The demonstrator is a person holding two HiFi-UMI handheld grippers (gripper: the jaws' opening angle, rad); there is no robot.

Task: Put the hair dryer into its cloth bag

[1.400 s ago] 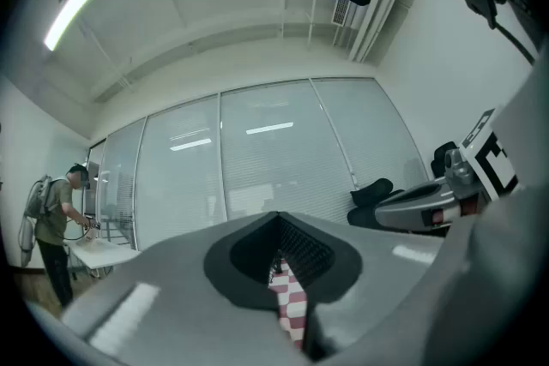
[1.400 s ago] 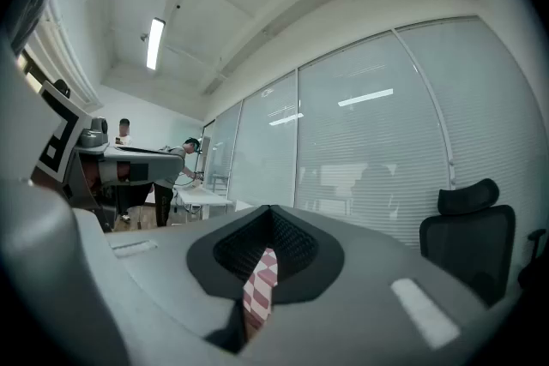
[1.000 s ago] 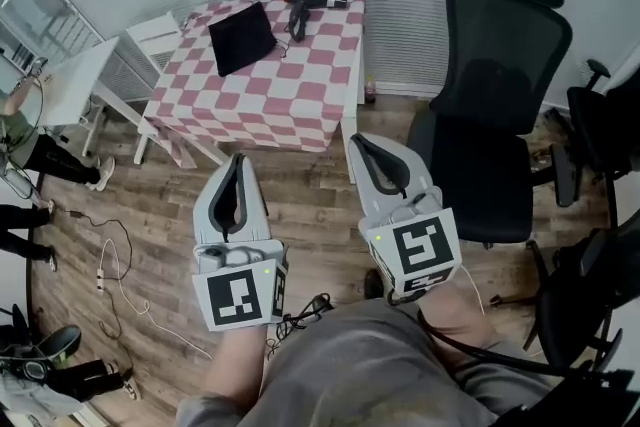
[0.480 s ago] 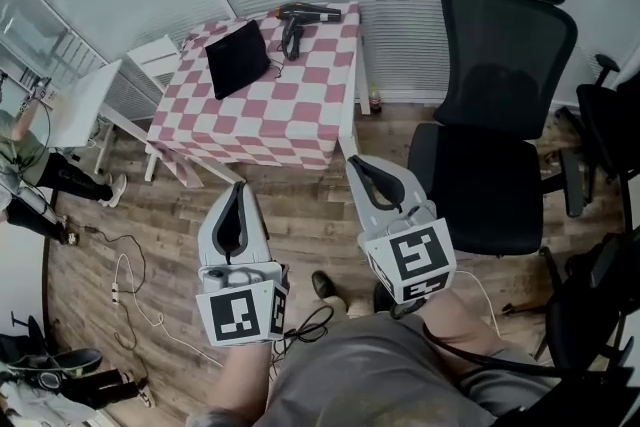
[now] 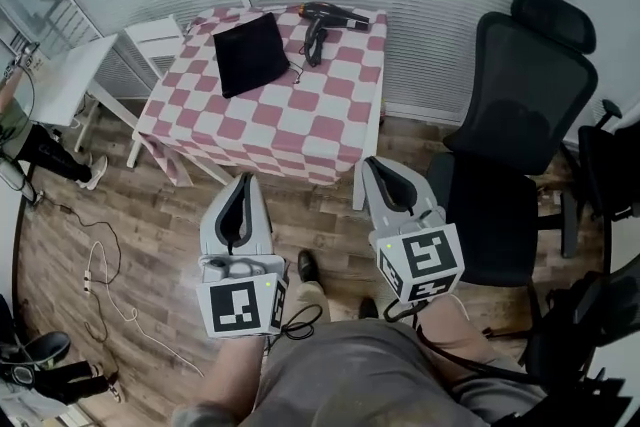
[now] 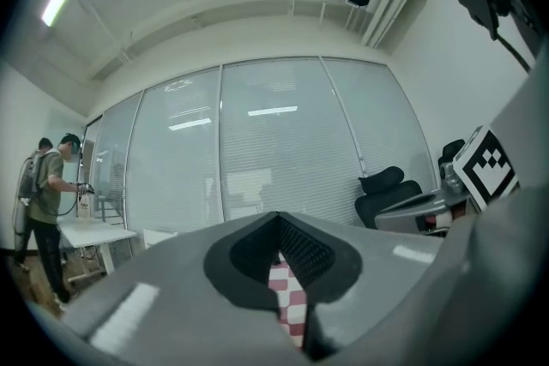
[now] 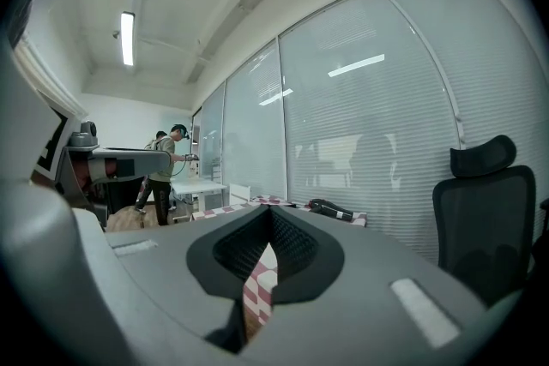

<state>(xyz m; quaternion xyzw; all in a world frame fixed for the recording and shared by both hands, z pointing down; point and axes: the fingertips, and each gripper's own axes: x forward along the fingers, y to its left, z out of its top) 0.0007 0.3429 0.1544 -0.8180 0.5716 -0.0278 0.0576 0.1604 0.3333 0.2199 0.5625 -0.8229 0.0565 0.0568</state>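
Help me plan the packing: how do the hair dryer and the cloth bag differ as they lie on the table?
The cloth bag lies flat as a broad square patch; the hair dryer is a narrow, bent shape. The hair dryer sits at the far edge of the checked table; the cloth bag lies left of it, nearer. Both are black.

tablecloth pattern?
Pink-and-white checks on the tablecloth; clearest in the head view.

Checkered table, black office chair, wooden floor.
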